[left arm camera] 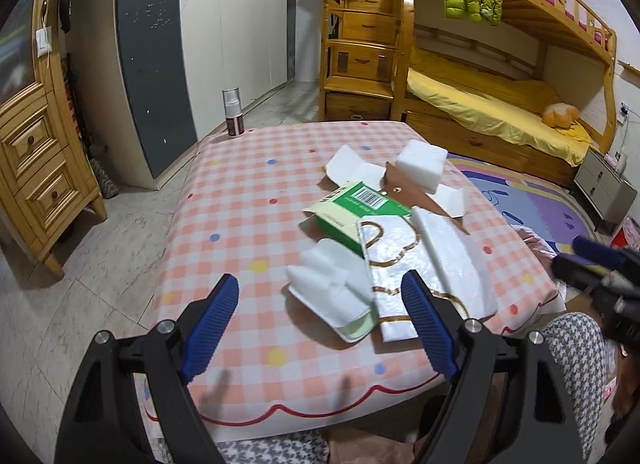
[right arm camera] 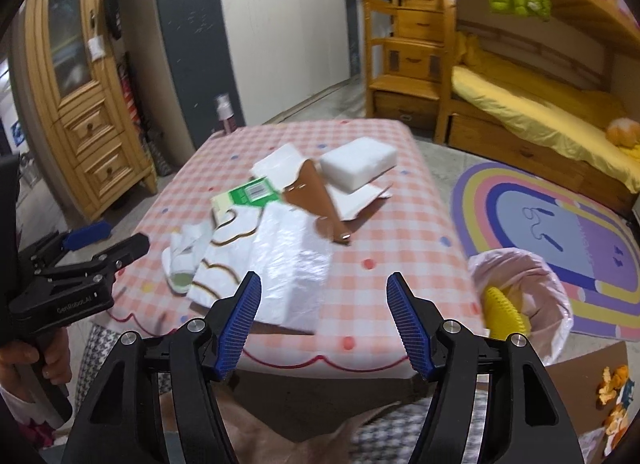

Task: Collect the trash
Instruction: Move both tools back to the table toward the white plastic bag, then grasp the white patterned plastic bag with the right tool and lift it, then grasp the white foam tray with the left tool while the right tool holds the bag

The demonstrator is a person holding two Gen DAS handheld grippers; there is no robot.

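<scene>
A: Both tools are spread wide and hold nothing: the left gripper [left arm camera: 320, 328] hovers over the table's [left arm camera: 240, 224] near edge, the right gripper [right arm camera: 322, 324] beside it.

B: The trash sits mid-table: foam block [right arm camera: 358, 162], green carton [left arm camera: 356, 204], white plastic bag [right arm camera: 288, 264]. The pink-lined bin [right arm camera: 520, 296] waits right of the table.

A: The bag looks best first (it is nearest, but flimsy), pinched at a raised fold.

Left gripper [left arm camera: 320, 318] open at lower frame above checked table [left arm camera: 224, 200]; white foam tray [left arm camera: 332, 296], green box [left arm camera: 356, 204], foam block [left arm camera: 422, 166] at centre.
</scene>
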